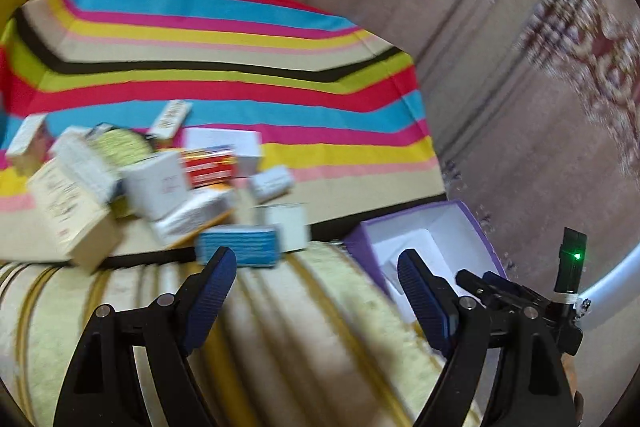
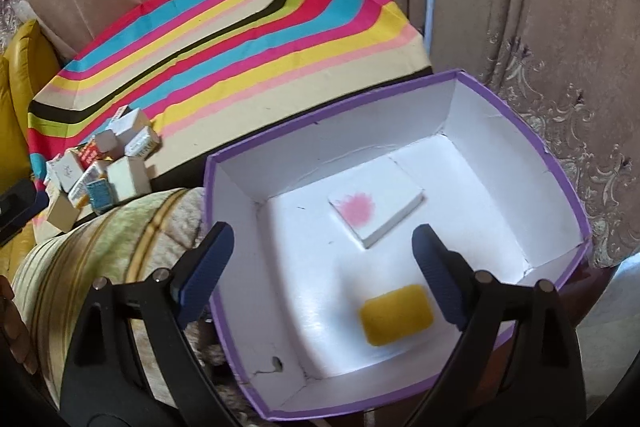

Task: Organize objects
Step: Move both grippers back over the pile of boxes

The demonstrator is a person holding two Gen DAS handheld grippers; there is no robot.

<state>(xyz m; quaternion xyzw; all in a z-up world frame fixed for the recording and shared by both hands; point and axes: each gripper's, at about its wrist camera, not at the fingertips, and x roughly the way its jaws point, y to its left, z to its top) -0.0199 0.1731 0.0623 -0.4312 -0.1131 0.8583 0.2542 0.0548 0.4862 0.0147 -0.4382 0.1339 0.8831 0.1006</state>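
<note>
My left gripper [image 1: 316, 259] is open and empty above a pale striped cushion [image 1: 300, 327]. Just past its fingers lies a heap of small cartons [image 1: 160, 183], the nearest a blue one [image 1: 240, 245], with a red one [image 1: 208, 167] and a cream one [image 1: 68, 211] behind. My right gripper [image 2: 323, 233] hangs open over a purple-rimmed white box [image 2: 360, 107] with nothing between its fingers. On the box floor lie a flat white carton with a pink splash [image 2: 376, 211] and a yellow rounded block [image 2: 396, 315]. The box [image 1: 472, 223] shows at the right of the left wrist view.
A striped cloth [image 1: 280, 99] covers the surface under the heap, which the right wrist view has at far left [image 2: 104, 163]. Beige patterned fabric [image 2: 560, 107] rises behind. A black device with a green light [image 1: 576, 255] sits right of the left gripper. A hand [image 2: 12, 327] shows at the left edge.
</note>
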